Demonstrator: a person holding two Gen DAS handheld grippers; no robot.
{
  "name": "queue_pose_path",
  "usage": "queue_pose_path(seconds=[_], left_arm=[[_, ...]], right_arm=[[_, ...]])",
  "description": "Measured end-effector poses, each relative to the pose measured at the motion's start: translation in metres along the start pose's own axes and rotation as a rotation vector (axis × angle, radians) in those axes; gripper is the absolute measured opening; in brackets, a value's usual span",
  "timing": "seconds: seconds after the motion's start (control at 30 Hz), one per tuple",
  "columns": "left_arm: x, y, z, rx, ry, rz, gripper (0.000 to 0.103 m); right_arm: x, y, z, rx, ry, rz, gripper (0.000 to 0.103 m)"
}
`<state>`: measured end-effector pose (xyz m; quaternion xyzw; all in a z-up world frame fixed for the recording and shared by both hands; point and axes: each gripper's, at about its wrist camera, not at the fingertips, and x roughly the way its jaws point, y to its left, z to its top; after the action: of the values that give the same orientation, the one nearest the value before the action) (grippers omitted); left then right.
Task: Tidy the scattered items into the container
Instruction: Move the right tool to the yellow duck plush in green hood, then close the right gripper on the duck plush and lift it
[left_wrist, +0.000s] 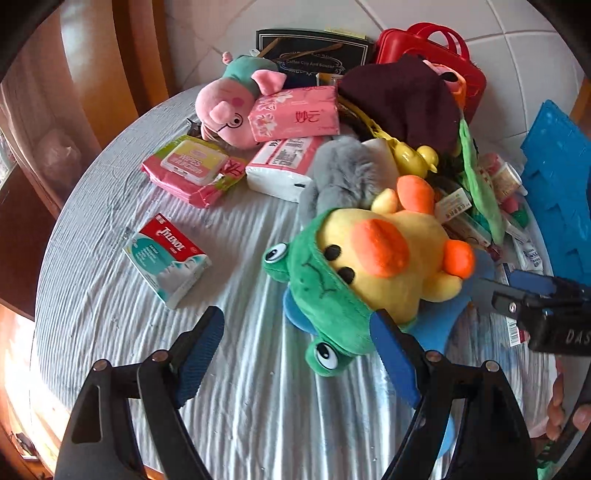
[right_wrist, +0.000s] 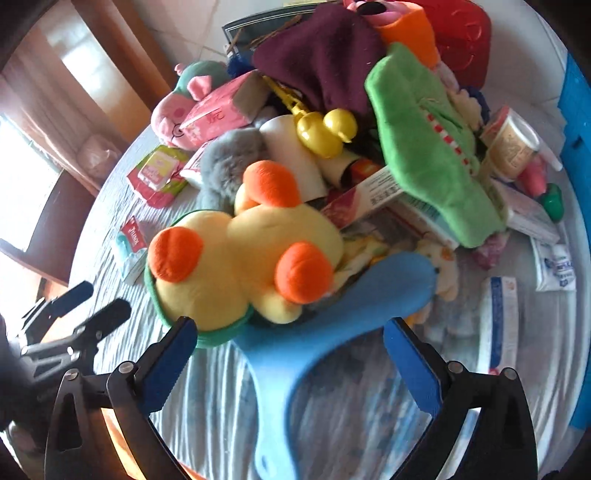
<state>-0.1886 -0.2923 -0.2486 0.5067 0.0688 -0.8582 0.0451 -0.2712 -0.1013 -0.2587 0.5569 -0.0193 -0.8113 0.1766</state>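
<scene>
Red "TYLENOL" box (left_wrist: 168, 254), "WIPES" pack (left_wrist: 194, 168)

Both left tongs (left_wrist: 299, 354) and right tongs (right_wrist: 290, 354) gape wide, angled downward.

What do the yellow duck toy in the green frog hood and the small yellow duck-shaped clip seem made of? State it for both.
Yellow duck toy in the green frog hood: soft plush fabric, matte and fuzzy, with a stitched frog face and rounded stuffed shapes. Small yellow duck-shaped clip: probably hard moulded plastic; smooth, glossy, with bright highlights.
</scene>
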Motion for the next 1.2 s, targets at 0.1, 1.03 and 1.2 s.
queue_pose_path(seconds=[0.1, 1.03, 1.2], left_arm=[[0.015, -0.021, -0.008, -0.021, 0.056, -0.018, 0.081], [0.070, -0.052, 0.002, 0.029, -0.012, 0.125, 0.066], [0.042, -0.059, 0.004, 0.077, -0.087, 0.136, 0.066]], right_arm=[[-0.003, -0.019, 0.008, -0.012, 0.002, 0.012, 0.103], [0.042, 0.005, 0.026, -0.209, -0.011, 0.145, 0.034], [0.016, 0.008, 0.022, -0.205, -0.048, 0.141, 0.034]])
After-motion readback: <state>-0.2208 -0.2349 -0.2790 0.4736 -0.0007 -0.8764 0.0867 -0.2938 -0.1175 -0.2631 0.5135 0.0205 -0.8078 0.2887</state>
